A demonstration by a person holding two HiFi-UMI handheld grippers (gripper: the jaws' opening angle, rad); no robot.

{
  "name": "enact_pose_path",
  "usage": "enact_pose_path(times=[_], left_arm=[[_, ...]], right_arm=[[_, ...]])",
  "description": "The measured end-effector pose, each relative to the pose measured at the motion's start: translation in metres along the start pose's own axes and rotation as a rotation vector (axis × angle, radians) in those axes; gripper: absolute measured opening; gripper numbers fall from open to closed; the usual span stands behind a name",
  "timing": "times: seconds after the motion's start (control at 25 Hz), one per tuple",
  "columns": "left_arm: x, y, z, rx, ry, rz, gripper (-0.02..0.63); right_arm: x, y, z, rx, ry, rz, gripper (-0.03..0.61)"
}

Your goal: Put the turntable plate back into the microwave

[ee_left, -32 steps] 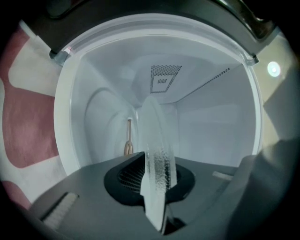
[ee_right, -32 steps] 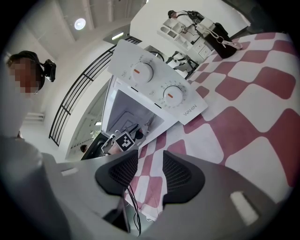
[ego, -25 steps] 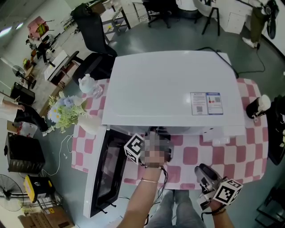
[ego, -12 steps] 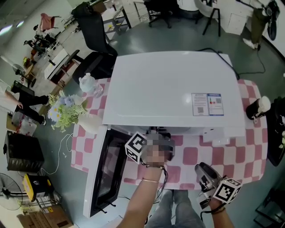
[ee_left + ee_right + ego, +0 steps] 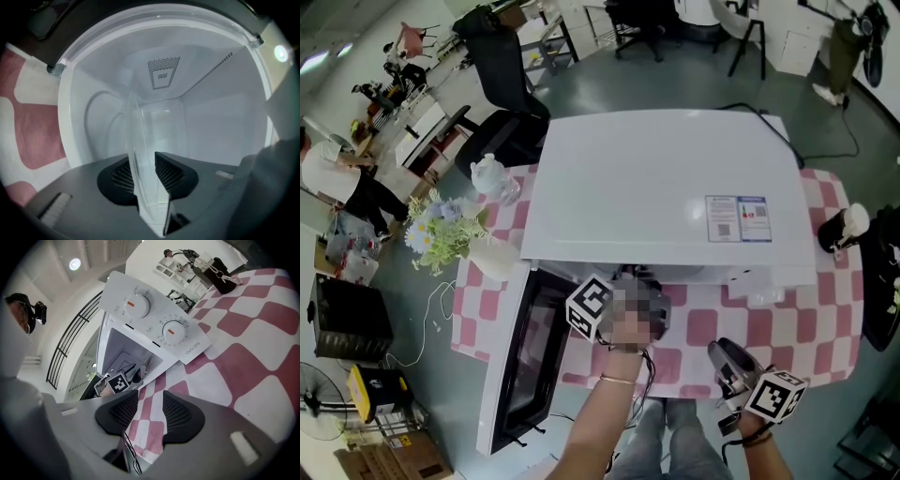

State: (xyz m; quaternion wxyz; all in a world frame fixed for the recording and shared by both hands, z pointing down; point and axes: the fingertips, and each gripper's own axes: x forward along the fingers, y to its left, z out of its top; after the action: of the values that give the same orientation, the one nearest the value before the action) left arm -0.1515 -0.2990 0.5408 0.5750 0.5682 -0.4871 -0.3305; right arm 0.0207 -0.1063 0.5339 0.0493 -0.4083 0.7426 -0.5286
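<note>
A clear glass turntable plate (image 5: 149, 136) stands on edge between the jaws of my left gripper (image 5: 144, 165), inside the white cavity (image 5: 220, 117) of the microwave (image 5: 666, 187). Those jaws have just been opening, and the pads no longer clamp the plate's rim. In the head view the microwave's top hides the left fingertips, and only the marker cube (image 5: 589, 307) and the hand show at the opening. My right gripper (image 5: 724, 354) hovers over the checked cloth near the table's front edge, open, with nothing between its jaws (image 5: 151, 401).
The microwave door (image 5: 520, 366) hangs open to the left, past the table edge. Its dial panel (image 5: 154, 319) faces the right gripper. A flower vase (image 5: 441, 234) and a glass teapot (image 5: 492, 178) stand at the left, and a black-and-white object (image 5: 841, 227) at the right.
Neither hand has visibly shifted in the head view. Only a person in the far left background has moved.
</note>
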Motion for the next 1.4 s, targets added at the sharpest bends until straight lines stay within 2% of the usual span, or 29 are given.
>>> enact_pose_path(times=[0.36, 0.64, 0.84, 1.16, 1.28, 1.4], left_arm=[[-0.004, 0.000, -0.024, 0.027, 0.115, 0.024, 0.121], [-0.010, 0.003, -0.036, 0.026, 0.163, 0.017, 0.121], [-0.017, 0.007, -0.043, 0.043, 0.198, 0.046, 0.121], [-0.018, 0.010, -0.060, 0.107, 0.340, 0.104, 0.127], [-0.019, 0.011, -0.062, 0.127, 0.383, 0.138, 0.084], [-0.022, 0.005, -0.063, 0.128, 0.400, 0.114, 0.064]], right_arm=[[-0.006, 0.001, -0.002, 0.007, 0.002, -0.002, 0.149], [-0.008, 0.001, -0.004, 0.007, 0.002, 0.007, 0.149], [-0.008, 0.002, -0.005, 0.010, 0.007, 0.007, 0.149], [-0.009, 0.004, -0.006, 0.009, 0.010, 0.002, 0.149], [-0.009, 0.003, -0.006, 0.013, 0.011, 0.001, 0.149], [-0.009, 0.003, -0.006, 0.020, 0.012, 0.000, 0.149]])
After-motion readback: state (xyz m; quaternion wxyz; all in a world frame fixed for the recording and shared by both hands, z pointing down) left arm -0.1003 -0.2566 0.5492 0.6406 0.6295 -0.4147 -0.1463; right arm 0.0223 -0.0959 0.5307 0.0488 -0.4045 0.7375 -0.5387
